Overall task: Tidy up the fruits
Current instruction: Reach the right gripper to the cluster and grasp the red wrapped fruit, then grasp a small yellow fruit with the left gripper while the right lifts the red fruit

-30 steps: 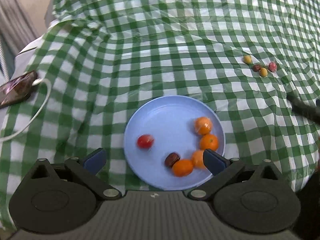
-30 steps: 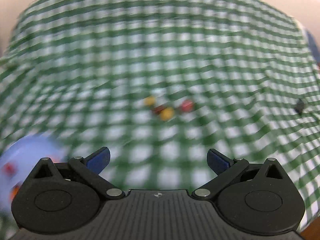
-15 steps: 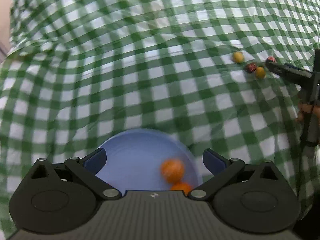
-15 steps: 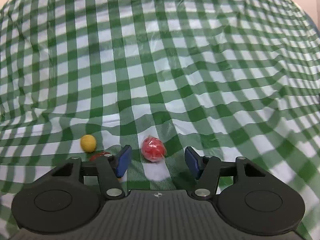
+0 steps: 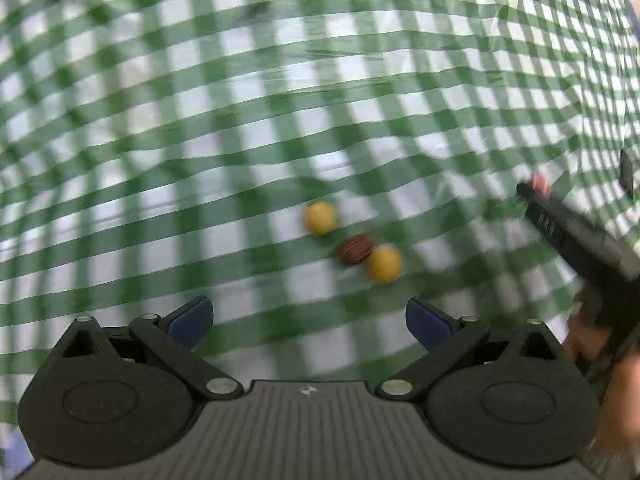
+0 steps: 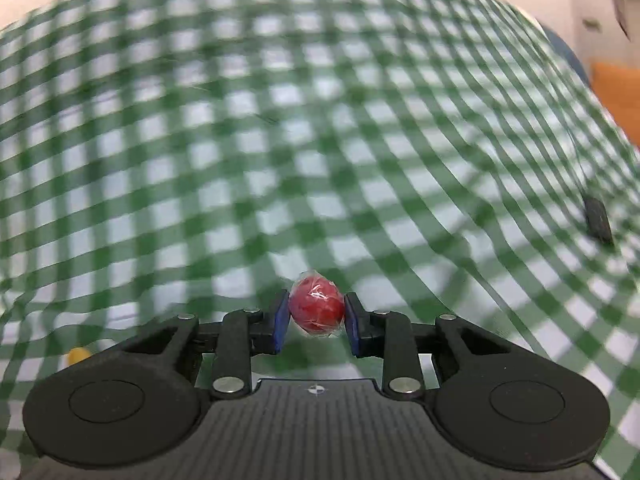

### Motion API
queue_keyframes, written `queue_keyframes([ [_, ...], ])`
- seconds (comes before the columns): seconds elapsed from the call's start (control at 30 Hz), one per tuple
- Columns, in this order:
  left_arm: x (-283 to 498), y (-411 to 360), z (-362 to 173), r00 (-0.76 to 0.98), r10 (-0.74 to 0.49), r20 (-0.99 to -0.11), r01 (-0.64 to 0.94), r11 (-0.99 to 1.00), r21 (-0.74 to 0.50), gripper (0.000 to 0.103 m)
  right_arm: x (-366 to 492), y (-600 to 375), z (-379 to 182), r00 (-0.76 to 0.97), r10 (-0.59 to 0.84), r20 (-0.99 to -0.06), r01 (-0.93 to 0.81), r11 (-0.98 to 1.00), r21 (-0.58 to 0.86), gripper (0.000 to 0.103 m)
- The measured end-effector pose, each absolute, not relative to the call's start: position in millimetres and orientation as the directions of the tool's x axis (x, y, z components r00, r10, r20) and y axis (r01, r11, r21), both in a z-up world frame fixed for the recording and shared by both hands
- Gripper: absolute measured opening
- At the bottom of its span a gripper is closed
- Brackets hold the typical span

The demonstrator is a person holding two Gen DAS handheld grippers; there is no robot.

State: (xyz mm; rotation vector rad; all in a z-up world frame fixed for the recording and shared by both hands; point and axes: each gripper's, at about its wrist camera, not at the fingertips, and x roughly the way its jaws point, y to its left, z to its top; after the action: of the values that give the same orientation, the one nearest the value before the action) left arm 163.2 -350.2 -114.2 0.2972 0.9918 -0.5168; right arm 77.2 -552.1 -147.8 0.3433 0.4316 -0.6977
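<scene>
black ribbed body, blue pads [image 6: 282, 322], silver screws [image 6: 224, 383]

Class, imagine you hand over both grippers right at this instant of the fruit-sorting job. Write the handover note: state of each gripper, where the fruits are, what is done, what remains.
Right gripper: shut on the red fruit, which looks wrapped in clear film and is pinched between the blue pads.
Left gripper: open, empty, pointing at the loose fruits.
On the green checked cloth: two yellow fruits and a dark red-brown fruit, which touches the nearer yellow one.
Done: red fruit grasped.
Left: carry it to its collecting spot, which is not in view now, then gather the three remaining fruits. Both views are motion-blurred, so recheck positions.
</scene>
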Motion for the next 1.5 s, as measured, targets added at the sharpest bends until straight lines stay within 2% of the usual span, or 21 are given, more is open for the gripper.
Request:
queue_keyframes([
  [0.1, 172, -379, -126, 0.449, -0.275, -0.850, 0.523, 0.852, 0.001, 0.099, 76, -565, -156, 0.657, -0.536, -0.530, 0.705, 0.686, 0.182, 0.030],
  [0.23, 181, -404, -144, 0.416, -0.267, -0.869, 0.524, 0.852, -0.011, 0.096, 73, -569, -159, 0.661, -0.527, -0.534, 0.707, 0.676, 0.208, 0.030],
  [0.33, 184, -414, -157, 0.429, -0.237, -0.871, 0.533, 0.846, 0.032, 0.094, 72, -570, -159, 0.667, -0.520, -0.533, 0.704, 0.675, 0.222, 0.030],
  [0.47, 188, -415, -171, 0.399, -0.218, -0.891, 0.524, 0.852, 0.026, 0.061, 70, -571, -159, 0.669, -0.512, -0.539, 0.703, 0.670, 0.238, 0.030],
  [0.57, 184, -411, -167, 0.418, -0.231, -0.879, 0.541, 0.840, 0.036, 0.028, 70, -572, -161, 0.665, -0.512, -0.544, 0.707, 0.666, 0.239, 0.030],
  [0.77, 162, -360, -138, 0.437, -0.200, -0.877, 0.521, 0.851, 0.065, 0.028, 71, -567, -159, 0.668, -0.528, -0.524, 0.704, 0.677, 0.215, 0.030],
  [0.9, 140, -284, -98, 0.465, -0.160, -0.871, 0.494, 0.863, 0.105, 0.028, 71, -560, -156, 0.644, -0.555, -0.527, 0.719, 0.675, 0.169, 0.030],
  [1.1, 104, -172, -44, 0.523, -0.079, -0.849, 0.405, 0.899, 0.166, 0.028, 48, -504, -103, 0.694, -0.562, -0.450, 0.665, 0.740, 0.103, 0.030],
  [1.27, 65, -100, -15, 0.543, -0.048, -0.839, 0.331, 0.930, 0.162, 0.028, -9, -414, -52, 0.816, -0.403, -0.414, 0.485, 0.867, 0.111, 0.030],
  [1.5, 0, -36, 9, 0.589, -0.074, -0.805, 0.299, 0.945, 0.132, 0.028, -71, -306, -24, 0.855, -0.100, -0.508, 0.223, 0.957, 0.187, 0.030],
])
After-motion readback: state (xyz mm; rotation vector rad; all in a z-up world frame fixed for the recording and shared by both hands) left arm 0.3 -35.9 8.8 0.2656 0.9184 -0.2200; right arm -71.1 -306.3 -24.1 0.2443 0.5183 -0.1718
